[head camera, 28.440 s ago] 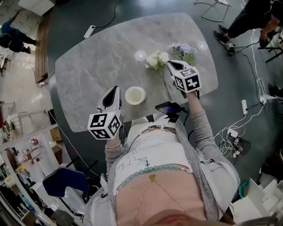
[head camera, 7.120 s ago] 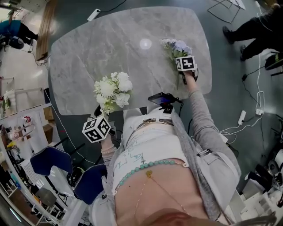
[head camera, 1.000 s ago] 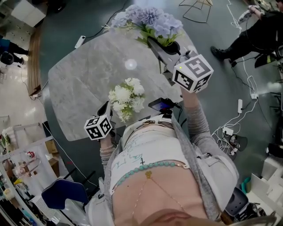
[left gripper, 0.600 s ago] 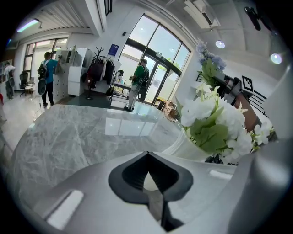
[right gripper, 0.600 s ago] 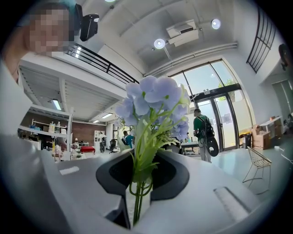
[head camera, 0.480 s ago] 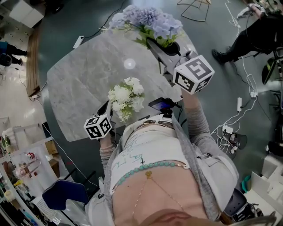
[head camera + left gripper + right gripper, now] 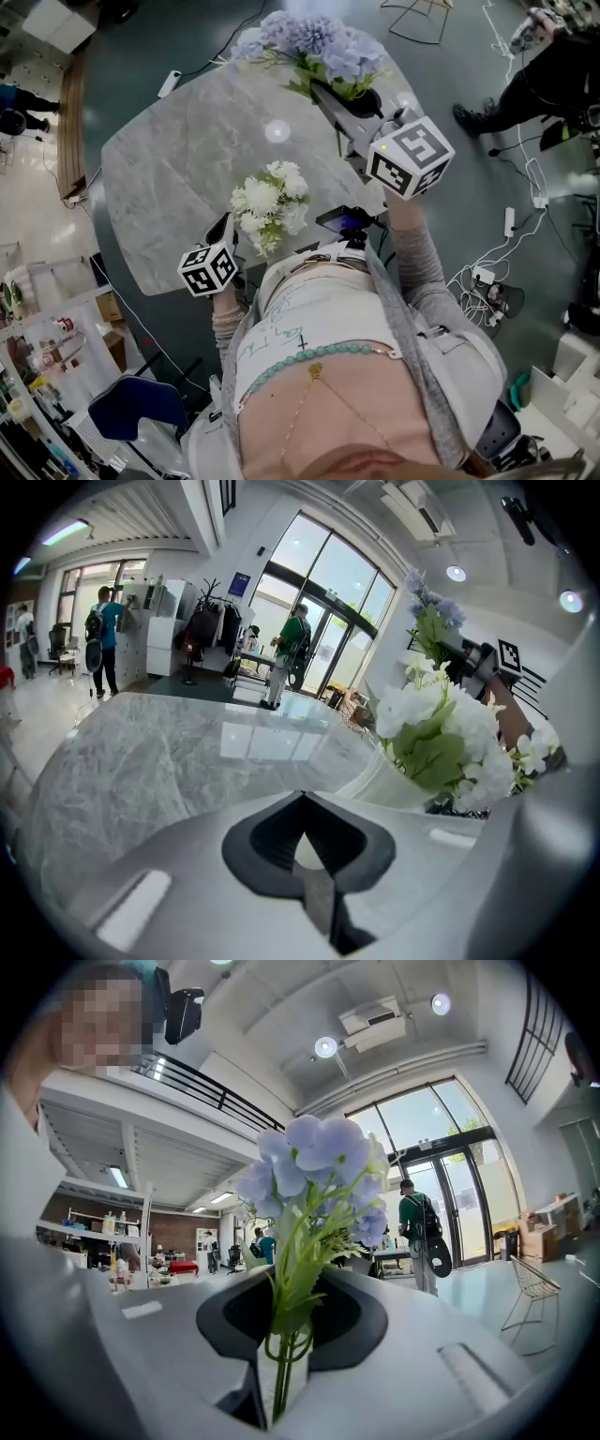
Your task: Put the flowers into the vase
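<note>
Flowers [image 7: 314, 1162] — blue, in R gripper [image 7: 281, 1363]

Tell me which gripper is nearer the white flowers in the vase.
Left. The left gripper sits right beside the white flowers; the right gripper is raised farther off, holding the blue flowers.

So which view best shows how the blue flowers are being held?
Right gripper view: the blue flowers have their stems clamped in the right gripper. Head view shows only their tops from above; left gripper view catches just a distant sprig.

No legible text anywhere.
</note>
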Demonstrator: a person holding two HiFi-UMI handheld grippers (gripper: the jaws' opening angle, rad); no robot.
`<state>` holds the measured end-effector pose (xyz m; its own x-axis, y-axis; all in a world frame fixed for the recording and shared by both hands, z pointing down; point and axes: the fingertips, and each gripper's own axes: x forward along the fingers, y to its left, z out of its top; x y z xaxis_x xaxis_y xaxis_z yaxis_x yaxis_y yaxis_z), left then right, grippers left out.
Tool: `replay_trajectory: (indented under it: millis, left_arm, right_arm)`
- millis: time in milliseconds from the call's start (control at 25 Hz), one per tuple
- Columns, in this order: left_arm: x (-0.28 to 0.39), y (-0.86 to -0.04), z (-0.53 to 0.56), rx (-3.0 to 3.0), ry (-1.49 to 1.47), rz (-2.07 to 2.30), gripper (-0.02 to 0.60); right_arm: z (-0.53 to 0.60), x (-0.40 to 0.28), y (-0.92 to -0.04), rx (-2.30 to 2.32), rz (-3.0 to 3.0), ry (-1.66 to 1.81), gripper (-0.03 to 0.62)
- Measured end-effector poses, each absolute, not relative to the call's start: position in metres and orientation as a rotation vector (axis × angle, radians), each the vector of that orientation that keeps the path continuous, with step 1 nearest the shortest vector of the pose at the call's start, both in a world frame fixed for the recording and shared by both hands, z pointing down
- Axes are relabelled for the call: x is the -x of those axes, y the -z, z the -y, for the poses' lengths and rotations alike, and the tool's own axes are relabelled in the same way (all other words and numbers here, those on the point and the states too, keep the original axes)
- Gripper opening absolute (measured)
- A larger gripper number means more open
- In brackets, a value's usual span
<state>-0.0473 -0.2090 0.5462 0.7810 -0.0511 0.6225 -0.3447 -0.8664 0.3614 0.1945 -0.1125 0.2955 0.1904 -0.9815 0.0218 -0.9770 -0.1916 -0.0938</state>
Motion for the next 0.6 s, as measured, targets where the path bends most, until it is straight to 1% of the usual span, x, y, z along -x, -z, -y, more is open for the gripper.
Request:
replay_trajectory:
  millis: [200, 600]
  left_arm:
    - [0.046, -0.546, 0.202, -2.507, -0.868, 0.287, 0.002]
    - [0.057, -0.544, 0.201, -2.501, -0.852, 0.291, 0.002]
  right_arm:
    - [0.114, -0.196, -0.298, 2.355, -1.961, 0.121, 0.097]
    - [0.133, -0.178, -0.306, 2.285, -1.994, 0.140, 0.097]
